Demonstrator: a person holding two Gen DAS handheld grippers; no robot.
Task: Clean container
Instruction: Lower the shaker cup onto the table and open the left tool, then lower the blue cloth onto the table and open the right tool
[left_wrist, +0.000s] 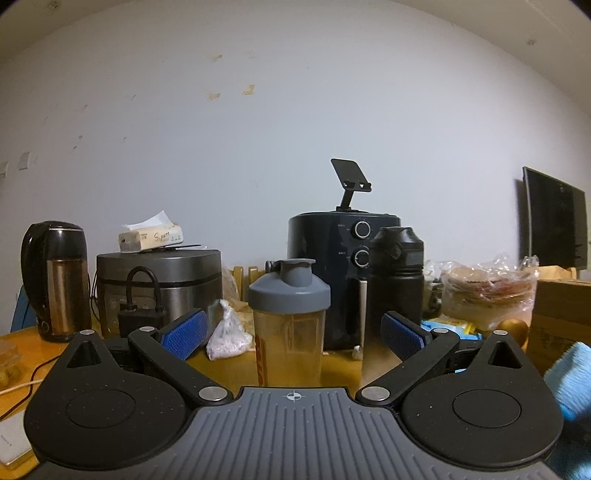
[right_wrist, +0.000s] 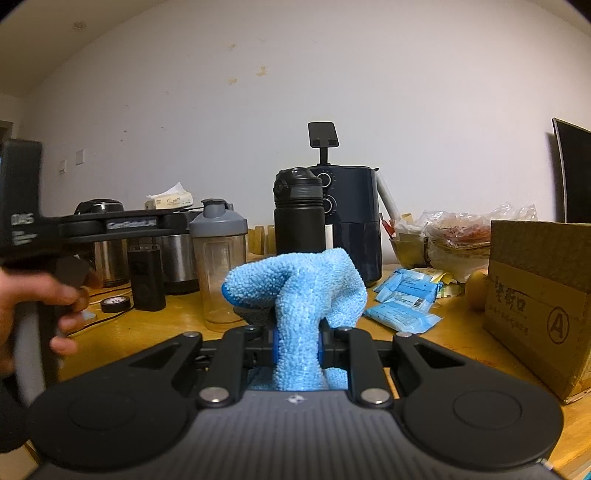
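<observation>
A clear shaker bottle (left_wrist: 288, 325) with a grey flip lid stands upright on the wooden table (left_wrist: 340, 369), straight ahead of my left gripper (left_wrist: 293, 334). That gripper is open, and its blue pads (left_wrist: 184, 334) flank the bottle without touching it. In the right wrist view the same bottle (right_wrist: 221, 266) stands left of centre. My right gripper (right_wrist: 297, 345) is shut on a light blue microfibre cloth (right_wrist: 299, 295), which bunches up above its jaws. The cloth's edge (left_wrist: 570, 376) shows at the right border of the left wrist view. A hand (right_wrist: 44, 306) holds the left gripper's handle.
Behind the bottle stand a black flask (left_wrist: 397, 280), a dark air fryer (left_wrist: 343, 258), a rice cooker (left_wrist: 159, 280) and a kettle (left_wrist: 55, 280). A cardboard box (right_wrist: 539, 295), blue packets (right_wrist: 406, 295) and bagged food (left_wrist: 487, 291) crowd the right side. A tape roll (right_wrist: 115, 303) and cables lie at left.
</observation>
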